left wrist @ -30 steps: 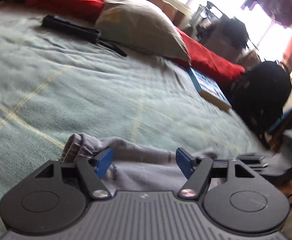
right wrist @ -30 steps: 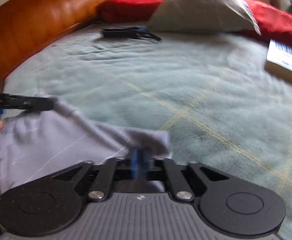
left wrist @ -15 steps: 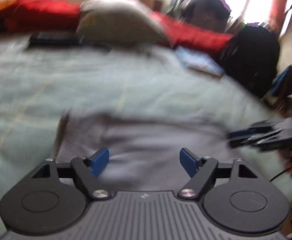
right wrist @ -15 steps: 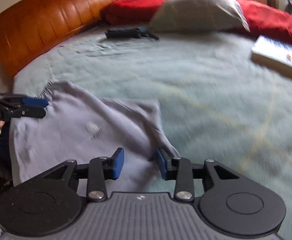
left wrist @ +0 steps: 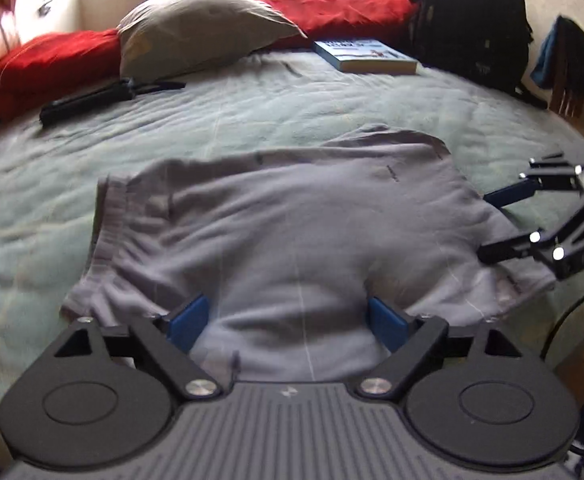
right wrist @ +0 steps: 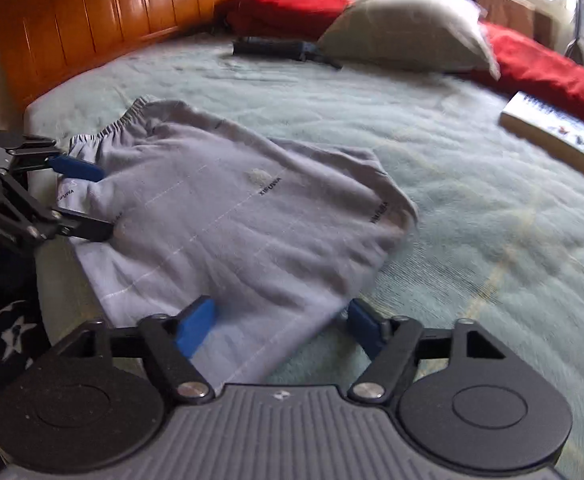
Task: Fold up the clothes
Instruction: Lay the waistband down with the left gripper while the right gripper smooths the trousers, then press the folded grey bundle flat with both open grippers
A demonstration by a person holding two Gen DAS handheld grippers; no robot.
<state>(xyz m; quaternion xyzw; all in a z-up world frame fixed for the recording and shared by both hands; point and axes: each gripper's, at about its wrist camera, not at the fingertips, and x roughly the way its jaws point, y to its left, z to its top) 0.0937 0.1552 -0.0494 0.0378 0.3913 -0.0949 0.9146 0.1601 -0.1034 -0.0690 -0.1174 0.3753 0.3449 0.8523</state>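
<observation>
Both claws angle downward over the bed's near edge, the left claw (left wrist: 288, 320) and right claw (right wrist: 282, 322) each with jaws opening and gripping nothing, above the grey shorts (left wrist: 292, 220) lying flat on the bed (left wrist: 252, 112).

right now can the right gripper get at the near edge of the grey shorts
Probably yes: the right gripper has its fingers opening right over the near edge of the grey shorts, with nothing lying between them and the cloth.
</observation>
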